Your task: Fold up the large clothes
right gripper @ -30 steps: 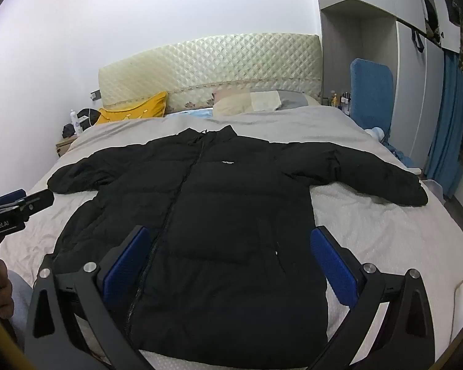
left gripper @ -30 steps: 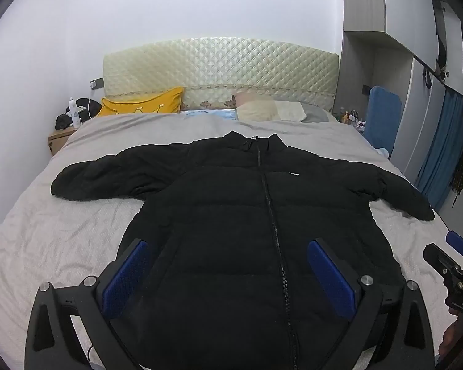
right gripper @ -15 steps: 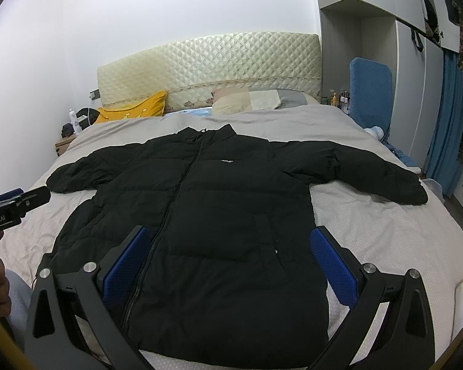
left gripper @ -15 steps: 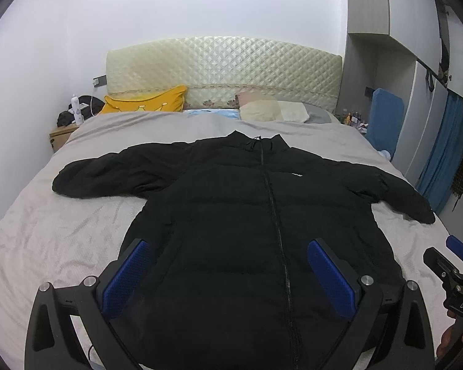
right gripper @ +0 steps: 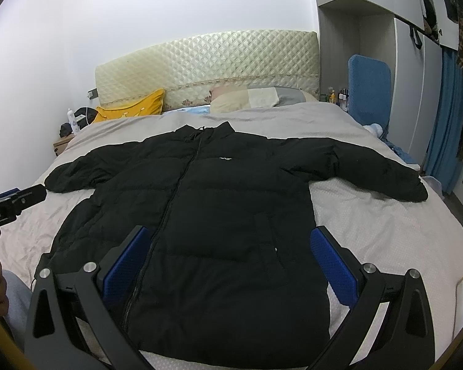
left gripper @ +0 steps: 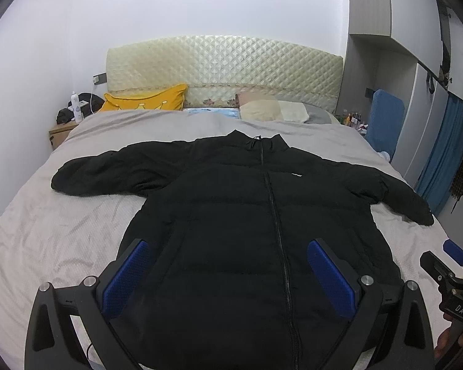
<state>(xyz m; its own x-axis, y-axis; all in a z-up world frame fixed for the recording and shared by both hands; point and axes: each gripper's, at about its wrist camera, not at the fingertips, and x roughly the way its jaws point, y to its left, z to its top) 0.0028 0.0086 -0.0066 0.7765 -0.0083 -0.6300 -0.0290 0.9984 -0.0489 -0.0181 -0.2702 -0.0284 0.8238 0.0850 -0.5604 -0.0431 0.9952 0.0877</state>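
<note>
A black puffer jacket (left gripper: 247,209) lies flat, face up and zipped, on the grey bed (left gripper: 61,234), collar toward the headboard and both sleeves spread out. It also shows in the right wrist view (right gripper: 225,203). My left gripper (left gripper: 228,274) is open and empty, held above the jacket's hem. My right gripper (right gripper: 228,262) is open and empty, also above the hem, toward the jacket's right side. The right gripper shows at the right edge of the left wrist view (left gripper: 453,277). The left gripper shows at the left edge of the right wrist view (right gripper: 9,206).
A quilted headboard (left gripper: 225,71), a yellow pillow (left gripper: 148,101) and beige pillows (left gripper: 274,111) are at the far end. A nightstand (left gripper: 61,132) stands at the left. A blue chair (left gripper: 385,123), wardrobe and blue curtain (left gripper: 441,160) line the right side.
Both views have shifted slightly, so the jacket sits a little lower in frame. The jacket has not moved. Both grippers stay open.
</note>
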